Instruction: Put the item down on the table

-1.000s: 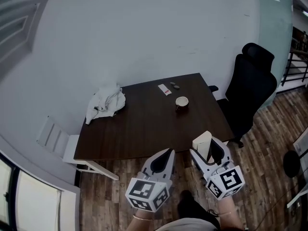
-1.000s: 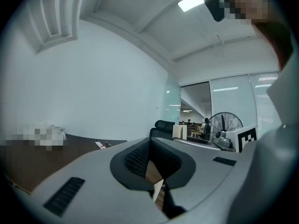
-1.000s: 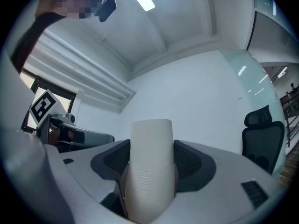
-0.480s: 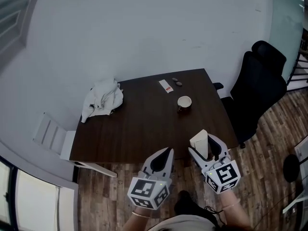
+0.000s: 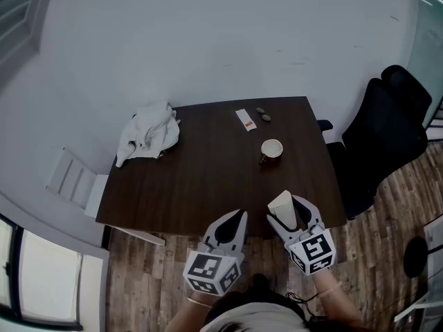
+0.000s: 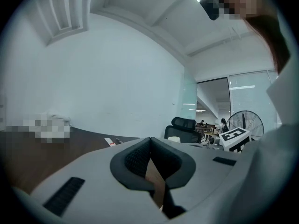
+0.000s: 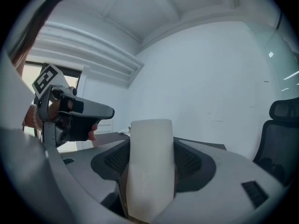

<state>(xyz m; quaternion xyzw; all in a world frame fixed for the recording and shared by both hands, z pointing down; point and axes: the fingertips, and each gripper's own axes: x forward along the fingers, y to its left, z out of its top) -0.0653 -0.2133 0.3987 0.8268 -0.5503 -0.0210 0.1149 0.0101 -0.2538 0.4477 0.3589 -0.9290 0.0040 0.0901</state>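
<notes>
Low right of centre in the head view, the right tool (image 5: 291, 207) clamps the upright white item (image 7: 150, 167) over the dark counter's (image 5: 201, 178) near edge, the left tool (image 5: 237, 218) beside it pinched together and empty; released this near the edge, the tall item could topple onto the floor (image 5: 156, 272).

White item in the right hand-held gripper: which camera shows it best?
The right gripper view: the white item fills the centre, clamped in the right hand-held gripper. The head view shows only its small top end. In the left gripper view I cannot make it out.
</notes>
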